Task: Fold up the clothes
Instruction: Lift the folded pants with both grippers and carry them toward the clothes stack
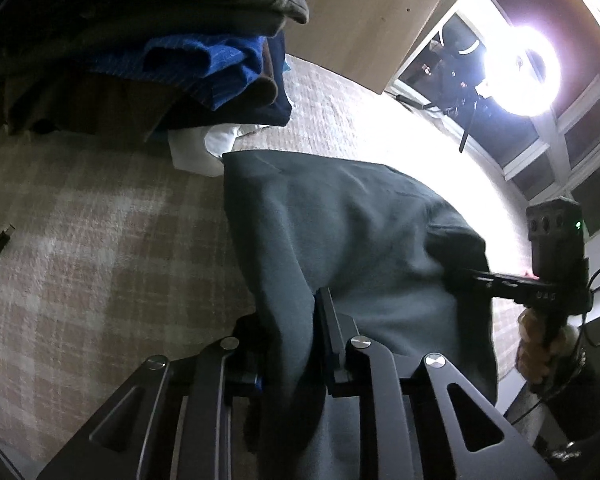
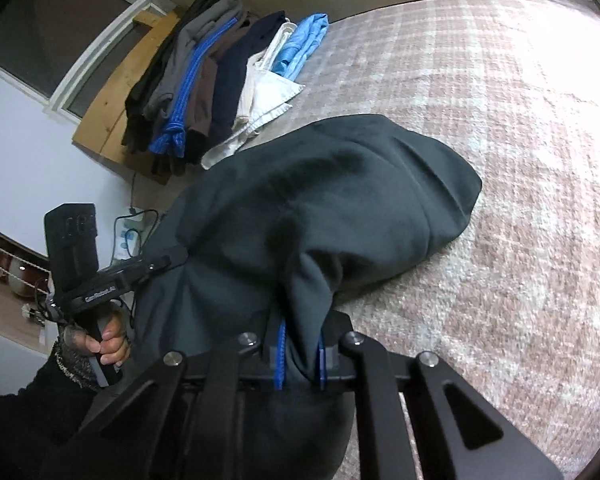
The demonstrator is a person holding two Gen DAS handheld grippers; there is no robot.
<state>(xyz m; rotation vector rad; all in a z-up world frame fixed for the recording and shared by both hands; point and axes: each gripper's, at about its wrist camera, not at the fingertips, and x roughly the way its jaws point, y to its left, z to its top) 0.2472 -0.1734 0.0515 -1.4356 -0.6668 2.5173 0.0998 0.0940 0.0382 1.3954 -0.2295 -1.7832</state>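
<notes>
A dark grey-green garment (image 1: 340, 224) lies partly on the plaid bedspread (image 1: 80, 240) and is lifted at its near edge. My left gripper (image 1: 288, 320) is shut on one bunched edge of it. My right gripper (image 2: 300, 344) is shut on another bunched edge of the same garment (image 2: 320, 200). In the left wrist view the right gripper (image 1: 472, 276) bites the garment at the right. In the right wrist view the left gripper (image 2: 160, 264) bites it at the left. The cloth hides most of the fingers.
A stack of folded clothes (image 2: 204, 80), black, grey, blue, brown, navy, white and light blue, sits at the far side of the bed against a wooden headboard (image 2: 112, 104). A bright ring light (image 1: 520, 72) stands by the window. The bedspread (image 2: 500, 160) stretches right.
</notes>
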